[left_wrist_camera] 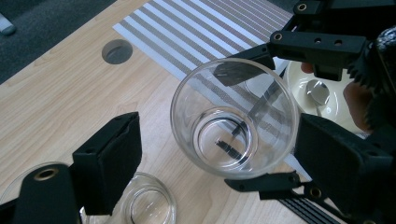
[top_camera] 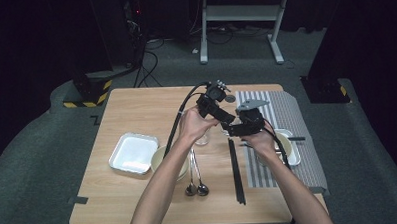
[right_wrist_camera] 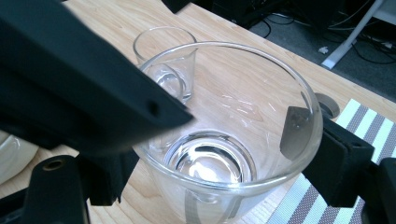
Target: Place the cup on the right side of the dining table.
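Glass (left_wrist_camera: 235,122) lifted, centre frame above table (left_wrist_camera: 60,93), clamped across rim by right gripper (right_wrist_camera: 201,140). Left gripper (left_wrist_camera: 215,154) wide open around it. Handover or placement pending; second glass (right_wrist_camera: 164,53) standing upper left.

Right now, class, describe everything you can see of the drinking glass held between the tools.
The glass is clear, round and empty, with a thick base and walls that widen to a smooth rim. It is upright, lifted above the wooden table near the striped mat. The right tool grips it across the rim, one jaw reaching inside the wall. The left tool stands open around it; contact is unclear. A second glass stands behind it.
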Tool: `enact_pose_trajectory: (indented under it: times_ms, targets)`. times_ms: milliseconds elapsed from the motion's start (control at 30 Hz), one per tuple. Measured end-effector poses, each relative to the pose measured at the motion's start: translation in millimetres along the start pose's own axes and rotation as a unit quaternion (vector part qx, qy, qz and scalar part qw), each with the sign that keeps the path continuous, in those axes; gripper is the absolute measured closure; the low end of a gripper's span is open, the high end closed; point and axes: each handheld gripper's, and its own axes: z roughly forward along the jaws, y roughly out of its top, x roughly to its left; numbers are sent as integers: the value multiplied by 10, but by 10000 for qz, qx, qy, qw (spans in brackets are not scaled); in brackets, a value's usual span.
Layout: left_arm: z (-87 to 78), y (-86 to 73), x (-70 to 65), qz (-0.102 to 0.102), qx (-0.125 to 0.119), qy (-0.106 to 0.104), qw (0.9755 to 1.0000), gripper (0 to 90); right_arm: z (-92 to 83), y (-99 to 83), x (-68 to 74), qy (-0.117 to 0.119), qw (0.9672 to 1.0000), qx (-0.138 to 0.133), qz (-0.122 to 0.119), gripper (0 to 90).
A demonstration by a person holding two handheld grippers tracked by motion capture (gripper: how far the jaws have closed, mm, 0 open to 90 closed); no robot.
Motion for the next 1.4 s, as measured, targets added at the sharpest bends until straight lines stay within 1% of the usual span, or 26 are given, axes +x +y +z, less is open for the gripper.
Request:
enact_pose_trajectory:
  times_ms: [100, 167, 267, 333, 500, 600, 667, 767, 833, 867, 933, 1067, 1100, 1167, 1200, 1233, 1400]
  targets:
    - [-39, -24, 17, -23, -82, -6, 10000, 157, -10, -5, -25, -18, 10000, -10, 38, 197]
    - [-60, -45, 35, -39, -84, -10, 10000, 163, -23, -6, -41, -28, 10000, -4, 68, 197]
    - [-69, -84, 74, -117, -92, -47, 9999, 172, -29, -15, -69, 50, 9999, -7, 145, 196]
    - [-75, -117, 98, -150, -108, -68, 9998, 175, -30, -23, -70, -20, 9999, 21, 120, 196]
    - [-100, -206, 154, -238, -111, -30, 9997, 187, -31, -33, -98, -74, 9998, 31, 157, 196]
    - [-131, -248, 178, -225, -110, 20, 9997, 194, -39, -38, -117, -97, 9997, 35, 199, 196]
    - [-161, -284, 200, -252, -144, 45, 9996, 196, -47, -43, -131, -104, 9997, 42, 221, 195]
    - [-200, -331, 232, -280, -157, 86, 9994, 199, -65, -53, -162, -57, 9997, 15, 255, 195]
    - [-225, -367, 254, -309, -166, 144, 9993, 198, -70, -58, -173, -80, 9996, 33, 274, 195]
    - [-233, -387, 265, -330, -173, 227, 9990, 192, -71, -61, -177, -95, 9995, 41, 283, 195]
    - [-248, -414, 287, -381, -185, 312, 9986, 162, -71, -72, -195, -115, 9994, 77, 322, 195]
    - [-290, -467, 329, -490, -198, 337, 9980, 159, -78, -86, -228, -182, 9991, 90, 378, 195]
    - [-299, -480, 339, -482, -216, 326, 9981, 158, -84, -90, -233, -197, 9990, 94, 384, 195]
    - [-328, -513, 330, -486, -346, 511, 9969, 153, -93, -99, -240, -226, 9989, 86, 397, 195]
    - [-341, -526, 330, -498, -364, 535, 9967, 156, -97, -105, -245, -235, 9989, 86, 406, 195]
    - [-353, -536, 337, -489, -356, 512, 9969, 156, -100, -111, -251, -244, 9988, 89, 409, 195]
    - [-400, -598, 364, -533, -413, 592, 9960, 160, -113, -130, -283, -296, 9984, 88, 468, 195]
